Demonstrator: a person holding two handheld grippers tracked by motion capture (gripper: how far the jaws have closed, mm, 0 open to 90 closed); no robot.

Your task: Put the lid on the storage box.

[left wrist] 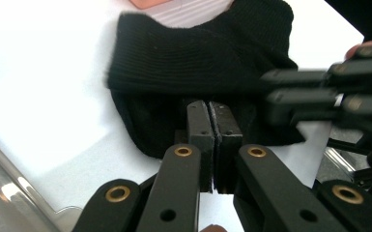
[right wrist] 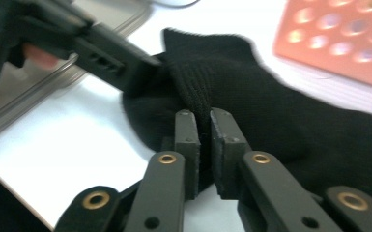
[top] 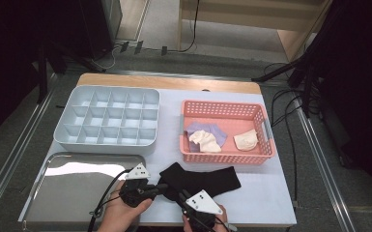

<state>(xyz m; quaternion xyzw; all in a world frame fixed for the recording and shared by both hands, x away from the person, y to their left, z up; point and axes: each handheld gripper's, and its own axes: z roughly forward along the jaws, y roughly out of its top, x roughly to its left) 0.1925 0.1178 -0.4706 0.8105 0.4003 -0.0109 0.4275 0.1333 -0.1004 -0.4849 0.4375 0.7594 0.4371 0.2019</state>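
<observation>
A black sock lies flat on the white table near the front edge, just below the pink basket. My left gripper reaches in from the left and is shut on the sock's left end; in the left gripper view its jaws press together over the black knit. My right gripper comes in from the front beside it. The right gripper view shows a raised fold of the sock pinched between its jaws. The two grippers hold the same end, close together.
A pink basket behind the sock holds a purple sock and two cream socks. A grey compartment tray stands at the back left. A shiny metal tray lies at the front left, under the left hand.
</observation>
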